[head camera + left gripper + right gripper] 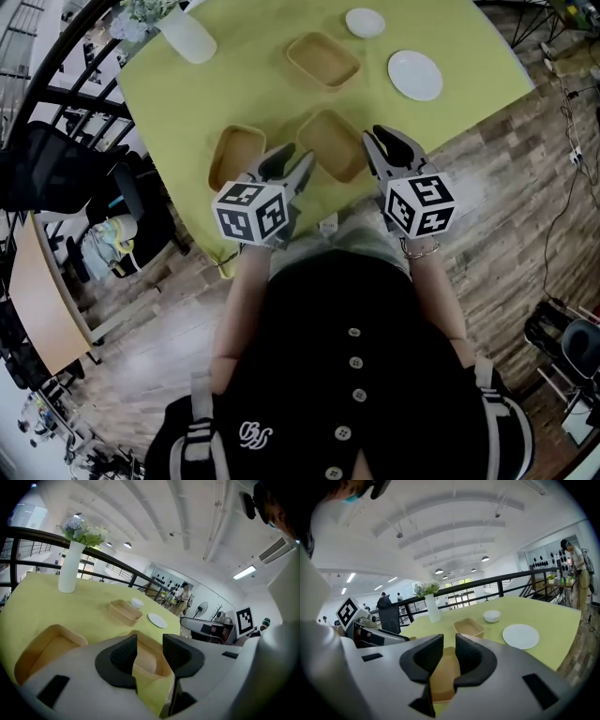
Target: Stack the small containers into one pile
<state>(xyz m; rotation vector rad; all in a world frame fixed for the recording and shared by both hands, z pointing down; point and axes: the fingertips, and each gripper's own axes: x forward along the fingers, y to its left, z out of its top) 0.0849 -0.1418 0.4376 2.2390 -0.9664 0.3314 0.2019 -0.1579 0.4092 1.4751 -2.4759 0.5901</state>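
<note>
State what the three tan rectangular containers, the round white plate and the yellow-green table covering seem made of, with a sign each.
Tan rectangular containers: probably matte plastic or moulded fibre; even dull beige, rounded corners. Round white plate: likely glazed ceramic, possibly melamine; smooth bright surface. Yellow-green table covering: cloth; it drapes over the edge.

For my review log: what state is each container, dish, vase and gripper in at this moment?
left container: empty, upright, unstacked
middle container: empty, upright, unstacked
far container: empty, upright, standing alone
plate: empty, lying flat
bowl: upright, looks empty
vase: upright, holding flowers
left gripper: open, gripping nothing
right gripper: open, gripping nothing
</note>
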